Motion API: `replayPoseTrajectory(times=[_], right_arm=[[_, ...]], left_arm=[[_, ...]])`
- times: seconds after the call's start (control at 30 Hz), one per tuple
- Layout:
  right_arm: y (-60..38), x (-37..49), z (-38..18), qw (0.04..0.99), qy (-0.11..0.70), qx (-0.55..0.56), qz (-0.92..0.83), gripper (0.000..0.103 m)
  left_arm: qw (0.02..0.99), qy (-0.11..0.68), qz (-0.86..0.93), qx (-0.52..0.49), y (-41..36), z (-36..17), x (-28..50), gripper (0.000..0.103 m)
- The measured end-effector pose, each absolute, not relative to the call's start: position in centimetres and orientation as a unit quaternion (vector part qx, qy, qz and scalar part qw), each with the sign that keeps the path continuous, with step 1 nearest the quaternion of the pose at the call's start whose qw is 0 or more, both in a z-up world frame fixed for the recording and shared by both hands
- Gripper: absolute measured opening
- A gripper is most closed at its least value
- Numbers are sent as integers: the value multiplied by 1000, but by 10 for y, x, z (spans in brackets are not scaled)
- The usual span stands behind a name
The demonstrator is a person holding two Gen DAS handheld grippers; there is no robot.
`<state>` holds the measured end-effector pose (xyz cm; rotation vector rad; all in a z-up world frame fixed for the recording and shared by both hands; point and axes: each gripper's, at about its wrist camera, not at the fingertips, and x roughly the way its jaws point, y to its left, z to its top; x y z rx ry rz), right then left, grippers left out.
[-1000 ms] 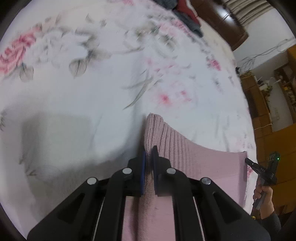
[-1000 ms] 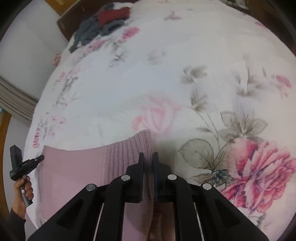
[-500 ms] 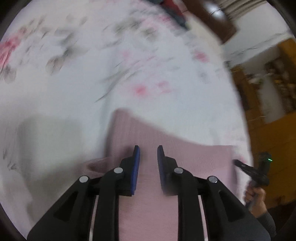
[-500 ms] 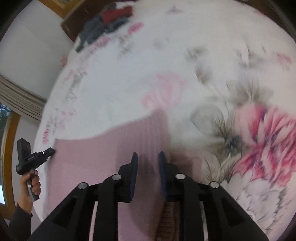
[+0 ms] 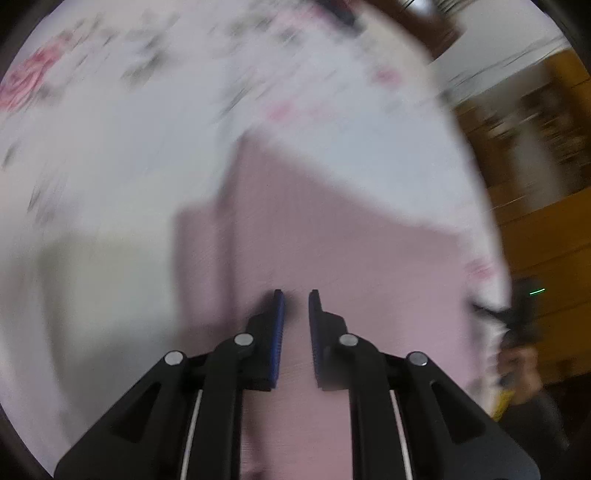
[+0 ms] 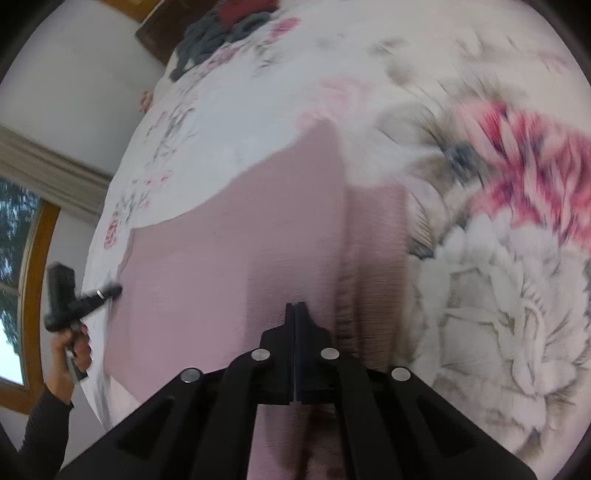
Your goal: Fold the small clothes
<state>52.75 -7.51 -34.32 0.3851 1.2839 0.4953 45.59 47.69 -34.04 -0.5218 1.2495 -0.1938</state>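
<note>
A pink knit garment (image 5: 332,240) lies flat on the flowered bed sheet (image 5: 110,166), its top layer folded over. My left gripper (image 5: 295,295) hovers over the middle of it, open, with nothing between its blue pads; this view is blurred. In the right wrist view the same garment (image 6: 221,266) spreads to the left, and a ribbed strip (image 6: 376,258) shows beside it. My right gripper (image 6: 295,306) is above the garment with its fingers pressed together and empty. The left gripper (image 6: 107,291), held in a hand (image 6: 74,343), sits at the garment's left edge.
A heap of dark grey and red clothes (image 6: 221,29) lies at the far end of the bed sheet (image 6: 277,92). A window with a wooden frame (image 6: 33,258) is on the left. Wooden furniture (image 5: 546,221) stands past the bed's right side.
Both grippers let go of the garment's ribbed edge, which now lies flat. Both have drawn back over the cloth. The left stays open; the right opened, then shut empty.
</note>
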Motion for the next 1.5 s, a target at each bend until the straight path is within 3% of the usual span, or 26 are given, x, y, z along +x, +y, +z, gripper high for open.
replayPoseTrajectory(times=[0.23, 0.37, 0.47, 0.53, 0.67, 0.73, 0.77, 0.87, 0.93, 0.97, 1.1, 1.2, 1.5], right_arm=[[-60, 479, -299, 751, 573, 176, 277, 6], [-62, 448, -329, 738, 603, 138, 269, 4], [-79, 450, -352, 732, 613, 157, 251, 0], [-79, 446, -337, 739, 602, 170, 248, 7], [-78, 421, -323, 734, 597, 167, 278, 10], [-79, 420, -340, 730, 614, 146, 261, 3], [-81, 424, -346, 727, 619, 152, 256, 0], [-94, 429, -346, 726, 618, 187, 236, 1], [-85, 425, -324, 739, 601, 180, 244, 10], [-77, 418, -315, 744, 595, 173, 250, 10], [-5, 387, -283, 774, 570, 27, 276, 29], [63, 351, -280, 781, 536, -102, 305, 43], [239, 258, -322, 780, 353, -405, 322, 58]], left_arm=[[793, 511, -165, -288, 466, -278, 393, 6], [772, 561, -159, -253, 438, -312, 354, 8], [761, 590, -121, -241, 443, -343, 343, 0], [769, 569, -127, -261, 444, -329, 333, 1], [774, 550, -172, -261, 426, -313, 324, 10], [768, 579, -141, -236, 424, -331, 320, 13], [764, 589, -128, -229, 428, -344, 317, 5], [754, 580, -127, -279, 440, -354, 321, 1], [752, 566, -142, -307, 445, -348, 317, 10], [754, 555, -150, -319, 453, -343, 312, 22], [774, 506, -137, -356, 483, -318, 287, 49], [765, 499, -129, -387, 509, -308, 289, 57], [733, 520, -132, -418, 522, -311, 339, 67]])
